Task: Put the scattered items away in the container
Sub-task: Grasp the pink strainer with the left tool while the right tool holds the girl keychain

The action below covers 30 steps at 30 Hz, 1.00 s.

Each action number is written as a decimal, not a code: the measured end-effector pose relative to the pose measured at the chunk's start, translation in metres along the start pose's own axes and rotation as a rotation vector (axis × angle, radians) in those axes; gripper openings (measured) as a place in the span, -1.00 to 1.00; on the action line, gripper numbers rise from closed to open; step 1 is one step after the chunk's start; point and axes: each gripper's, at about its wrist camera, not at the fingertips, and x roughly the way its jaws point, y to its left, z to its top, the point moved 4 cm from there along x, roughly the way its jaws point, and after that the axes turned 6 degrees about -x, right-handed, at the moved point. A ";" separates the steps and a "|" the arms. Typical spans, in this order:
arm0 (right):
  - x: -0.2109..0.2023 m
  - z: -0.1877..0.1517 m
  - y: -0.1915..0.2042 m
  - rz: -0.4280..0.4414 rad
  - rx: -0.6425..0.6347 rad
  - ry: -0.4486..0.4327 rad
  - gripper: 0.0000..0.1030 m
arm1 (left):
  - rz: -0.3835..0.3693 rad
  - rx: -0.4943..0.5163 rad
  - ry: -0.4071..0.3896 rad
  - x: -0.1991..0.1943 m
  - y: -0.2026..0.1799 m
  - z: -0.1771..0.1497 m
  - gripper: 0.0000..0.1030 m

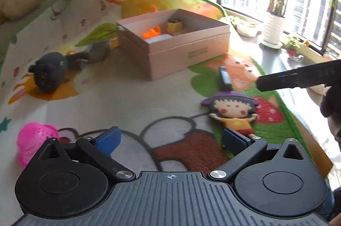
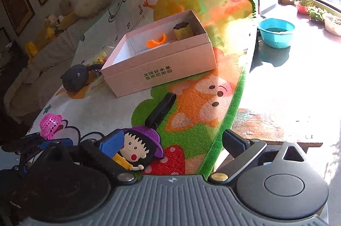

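On the woven cartoon play mat [image 1: 127,98], from the left, lies a pink perforated plastic toy [image 1: 32,140], then a dark, rounded plush animal [image 1: 50,73]. Mid-mat stands the open pink cardboard box [image 1: 187,51], holding an orange curved piece [image 1: 152,32] and a yellow block [image 1: 173,26]. Right of it lies a flat rubbery doll charm [image 1: 232,111] with a purple hat and black strap. The left gripper [image 1: 170,140] is spread wide, empty, its right finger beside the doll's legs. The right gripper [image 2: 172,146] is likewise spread, with the doll just inside its left blue pad.
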 end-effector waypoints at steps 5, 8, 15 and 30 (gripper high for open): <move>0.010 -0.015 0.030 0.009 -0.083 -0.002 1.00 | 0.217 -0.236 0.028 0.018 0.080 -0.001 1.00; 0.019 -0.023 0.045 -0.010 -0.148 0.012 1.00 | 0.235 -0.311 0.077 0.032 0.108 -0.001 1.00; 0.008 -0.035 0.050 -0.007 -0.185 0.047 1.00 | 0.030 -0.248 0.063 0.049 0.094 0.010 1.00; 0.013 -0.039 0.077 -0.028 -0.250 0.058 0.72 | -0.078 -0.123 -0.030 0.012 0.033 -0.007 1.00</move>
